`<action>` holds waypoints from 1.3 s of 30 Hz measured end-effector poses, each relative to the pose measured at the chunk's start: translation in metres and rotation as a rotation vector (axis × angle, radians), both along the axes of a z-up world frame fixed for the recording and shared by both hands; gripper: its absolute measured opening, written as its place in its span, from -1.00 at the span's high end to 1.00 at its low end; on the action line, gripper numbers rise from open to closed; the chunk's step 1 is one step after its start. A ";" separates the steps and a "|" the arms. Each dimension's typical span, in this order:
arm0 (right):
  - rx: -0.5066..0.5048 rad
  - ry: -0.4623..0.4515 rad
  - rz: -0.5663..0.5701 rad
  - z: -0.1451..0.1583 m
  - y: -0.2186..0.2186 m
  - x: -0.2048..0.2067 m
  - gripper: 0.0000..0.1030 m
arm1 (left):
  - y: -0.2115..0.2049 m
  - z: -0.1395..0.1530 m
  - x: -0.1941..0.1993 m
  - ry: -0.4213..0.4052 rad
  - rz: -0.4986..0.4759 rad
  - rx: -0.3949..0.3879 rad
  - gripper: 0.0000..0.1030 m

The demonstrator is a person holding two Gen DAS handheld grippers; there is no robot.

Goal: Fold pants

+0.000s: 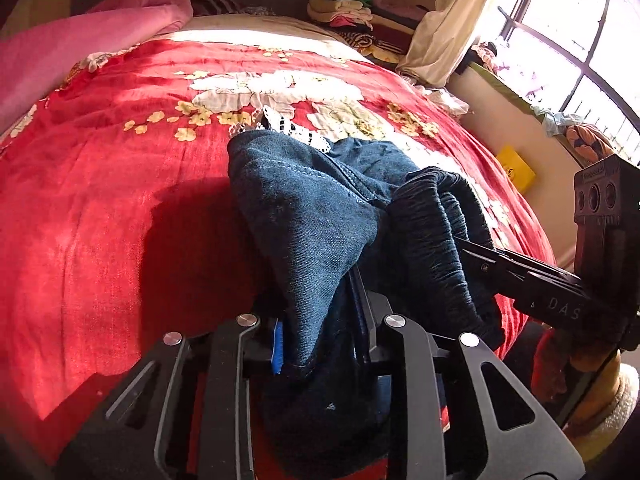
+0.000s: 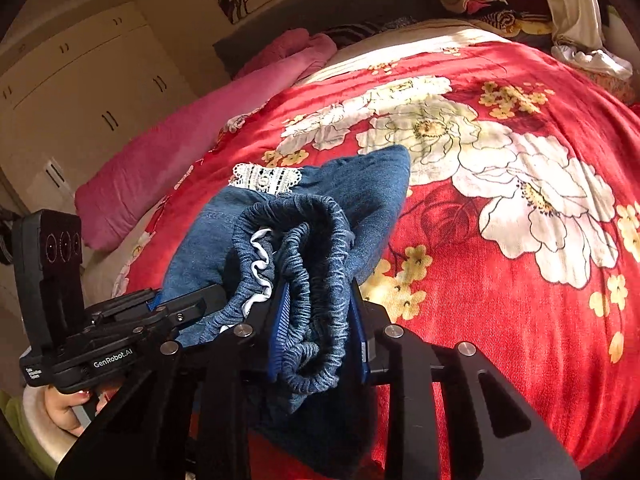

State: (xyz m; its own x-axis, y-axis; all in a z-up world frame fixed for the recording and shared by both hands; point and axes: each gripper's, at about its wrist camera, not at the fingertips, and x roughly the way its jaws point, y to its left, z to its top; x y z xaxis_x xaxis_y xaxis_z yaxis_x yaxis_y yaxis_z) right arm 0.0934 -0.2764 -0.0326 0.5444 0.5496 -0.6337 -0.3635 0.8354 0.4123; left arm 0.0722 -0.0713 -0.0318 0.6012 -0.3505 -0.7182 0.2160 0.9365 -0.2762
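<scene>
Nearest in the left wrist view, the left hand-held gripper (image 1: 320,344) pinches a fold of the blue pants (image 1: 304,208), bunched over the red bedspread (image 1: 100,200). In the right wrist view, the right hand-held gripper (image 2: 318,320) clamps the gathered waistband (image 2: 308,248).

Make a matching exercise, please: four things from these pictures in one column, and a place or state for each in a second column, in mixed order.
Things:
1. pants
2. pink blanket
3. pile of clothes
4. lace trim

Places or states:
A. white, at the far end of the pants
B. stacked at the far corner by the curtain
C. gripped by both tongs, left and right
D. along the bed's edge, on the cupboard side

Pairs: 1-C, 2-D, 3-B, 4-A
</scene>
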 end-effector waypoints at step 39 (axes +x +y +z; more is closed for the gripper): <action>-0.063 -0.107 -0.038 0.045 0.039 0.109 0.50 | 0.022 0.040 0.108 -0.091 0.056 0.038 0.65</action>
